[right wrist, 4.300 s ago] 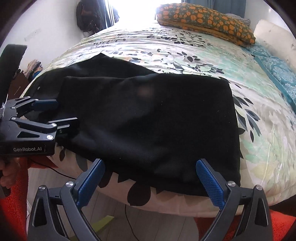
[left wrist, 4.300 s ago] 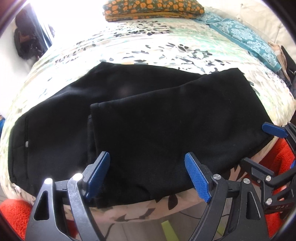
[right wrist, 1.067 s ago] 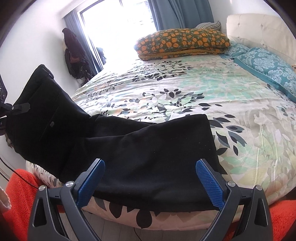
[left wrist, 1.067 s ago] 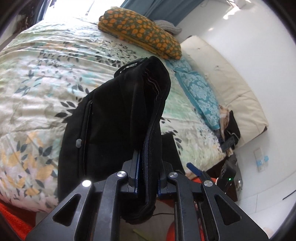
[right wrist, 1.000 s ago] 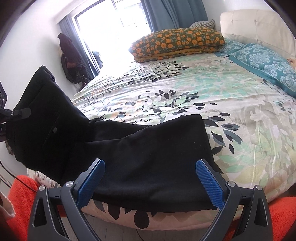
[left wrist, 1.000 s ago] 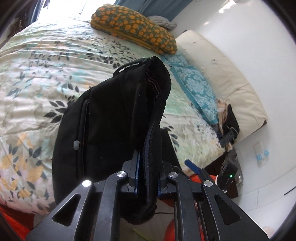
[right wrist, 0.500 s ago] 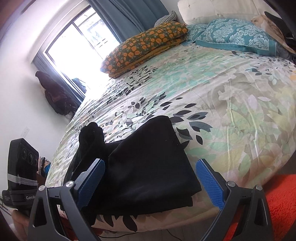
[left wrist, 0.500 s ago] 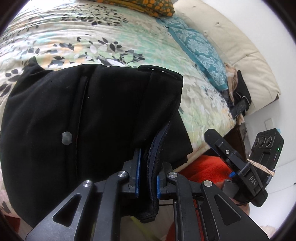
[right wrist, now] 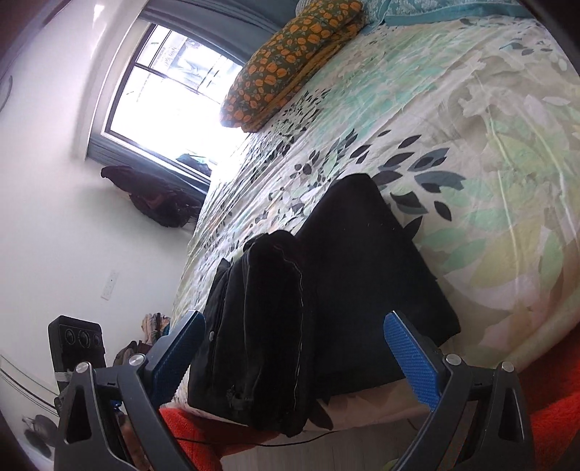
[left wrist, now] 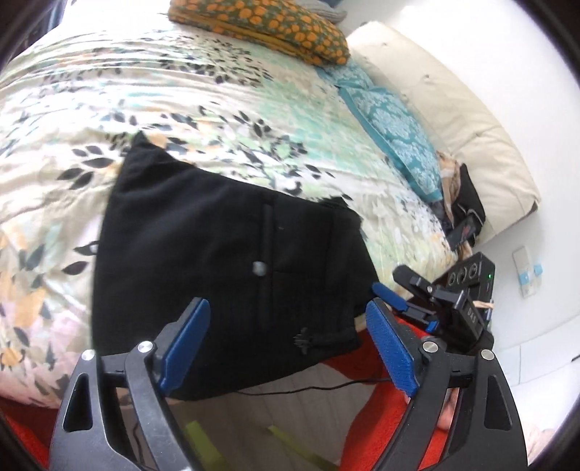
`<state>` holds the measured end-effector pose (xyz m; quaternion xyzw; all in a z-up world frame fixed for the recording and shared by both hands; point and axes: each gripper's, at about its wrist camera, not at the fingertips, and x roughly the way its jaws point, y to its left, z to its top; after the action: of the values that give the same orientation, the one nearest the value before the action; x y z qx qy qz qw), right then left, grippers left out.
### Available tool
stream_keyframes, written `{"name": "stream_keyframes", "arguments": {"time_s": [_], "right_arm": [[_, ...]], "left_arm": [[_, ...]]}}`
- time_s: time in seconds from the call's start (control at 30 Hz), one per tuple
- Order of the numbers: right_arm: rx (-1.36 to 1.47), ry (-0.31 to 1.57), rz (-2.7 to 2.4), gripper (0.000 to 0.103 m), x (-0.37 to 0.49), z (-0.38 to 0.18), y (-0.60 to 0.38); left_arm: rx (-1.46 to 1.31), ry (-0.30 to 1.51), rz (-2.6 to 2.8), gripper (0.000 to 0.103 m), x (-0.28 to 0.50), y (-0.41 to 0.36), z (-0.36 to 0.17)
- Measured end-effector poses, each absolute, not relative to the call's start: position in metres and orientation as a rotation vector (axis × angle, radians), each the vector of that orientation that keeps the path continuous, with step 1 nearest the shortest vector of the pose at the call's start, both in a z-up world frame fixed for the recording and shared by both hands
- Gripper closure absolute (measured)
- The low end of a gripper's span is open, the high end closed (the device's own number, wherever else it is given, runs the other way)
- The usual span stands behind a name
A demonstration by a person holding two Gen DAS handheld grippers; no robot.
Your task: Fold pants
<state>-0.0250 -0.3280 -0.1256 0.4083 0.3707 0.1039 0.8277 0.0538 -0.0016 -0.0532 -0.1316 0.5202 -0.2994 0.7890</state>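
The left gripper (left wrist: 286, 344) is opening up with nothing pinched, and the black pants (left wrist: 224, 261) are lying folded just ahead of it on the floral bedspread (left wrist: 181, 90). The right gripper (right wrist: 293, 358) is sitting wide and empty too, pointing at the same pile at the bed's edge, orange patterned pillow (right wrist: 290, 61) way beyond.

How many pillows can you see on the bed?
2. An orange-patterned pillow lies at the far end of the bed. A teal patterned pillow lies beside it, along the cream headboard. More may be hidden outside the view.
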Motion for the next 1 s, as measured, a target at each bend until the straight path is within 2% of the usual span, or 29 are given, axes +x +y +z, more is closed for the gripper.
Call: {"name": "stream_keyframes", "arguments": {"time_s": [0.13,0.3,0.33,0.37,0.4,0.43,0.47,0.6,0.7,0.87,1.0], "right_arm": [[0.711,0.833,0.303,0.004,-0.011,-0.116,-0.29],[0.534,1.014,0.279,0.004,0.017,-0.132,-0.247],[0.526,1.036,0.298,0.011,0.017,-0.135,-0.241],[0.514,1.052,0.327,0.046,0.018,-0.135,-0.238],[0.473,1.071,0.316,0.064,0.018,-0.134,-0.234],[0.457,1.069,0.312,0.077,0.018,-0.129,-0.235],[0.491,1.053,0.325,0.083,0.019,-0.123,-0.24],[0.555,0.945,0.378,0.085,0.028,-0.074,-0.266],[0.53,0.931,0.364,0.085,0.04,-0.055,-0.297],[0.555,1.111,0.231,0.085,0.046,-0.116,-0.348],[0.666,1.095,0.201,0.083,0.033,-0.146,-0.364]], "left_arm": [[-0.377,1.111,-0.517,0.015,0.059,0.049,-0.066],[-0.426,1.155,-0.453,0.015,0.059,0.066,-0.089],[-0.412,1.154,-0.449,0.015,0.058,0.065,-0.09],[-0.397,1.152,-0.446,0.015,0.056,0.064,-0.091],[-0.387,1.149,-0.444,0.015,0.056,0.063,-0.091],[-0.381,1.145,-0.442,0.015,0.056,0.062,-0.091],[-0.379,1.142,-0.442,0.015,0.056,0.062,-0.089],[-0.341,1.118,-0.464,0.015,0.053,0.053,-0.078],[-0.273,1.086,-0.5,0.015,0.048,0.037,-0.068],[-0.149,1.08,-0.521,0.015,0.044,0.007,-0.071],[-0.112,1.071,-0.511,0.015,0.05,-0.009,-0.074]]}}
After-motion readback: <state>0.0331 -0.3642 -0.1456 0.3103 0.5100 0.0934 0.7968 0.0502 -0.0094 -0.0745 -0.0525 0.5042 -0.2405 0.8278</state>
